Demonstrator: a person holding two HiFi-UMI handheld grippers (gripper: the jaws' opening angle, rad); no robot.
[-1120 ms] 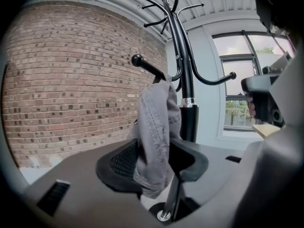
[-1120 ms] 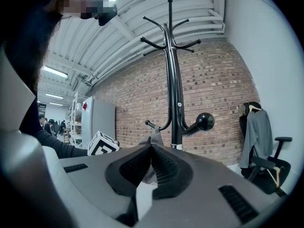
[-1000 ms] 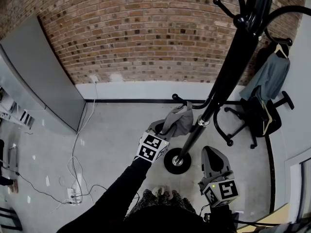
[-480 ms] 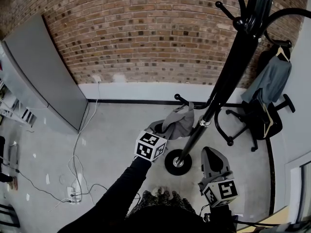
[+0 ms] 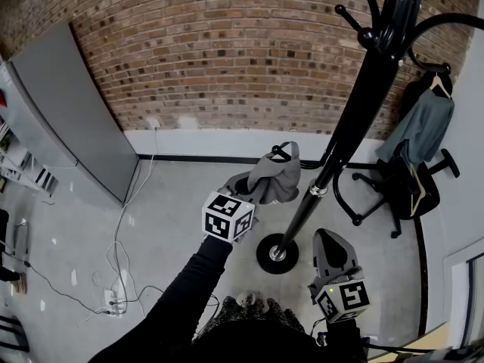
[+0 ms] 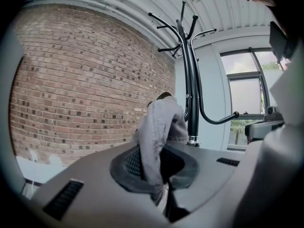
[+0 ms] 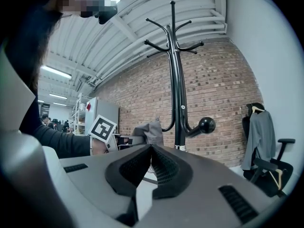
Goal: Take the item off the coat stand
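Observation:
A grey fabric item [image 5: 274, 178] hangs by its top from a low hook [image 5: 280, 152] of the black coat stand [image 5: 355, 119]. My left gripper [image 5: 251, 197] is shut on the item's lower edge, just left of the stand's pole. In the left gripper view the grey item [image 6: 159, 127] is pinched between the pads of the left gripper [image 6: 156, 175], with the coat stand [image 6: 190, 80] behind it. My right gripper [image 5: 330, 239] hovers low beside the stand's round base [image 5: 276, 253], to the right. The right gripper [image 7: 151, 148] is shut with nothing in it.
A brick wall [image 5: 227, 51] stands behind the stand. A black office chair [image 5: 401, 187] and a hung grey jacket [image 5: 423, 123] are at the right. A grey cabinet [image 5: 68, 119] leans at the left. Cables [image 5: 117, 278] trail over the floor at the left.
The left gripper has shut on the grey item and drawn it up and to the left, so the fabric now stretches from the hook. The right gripper has not moved.

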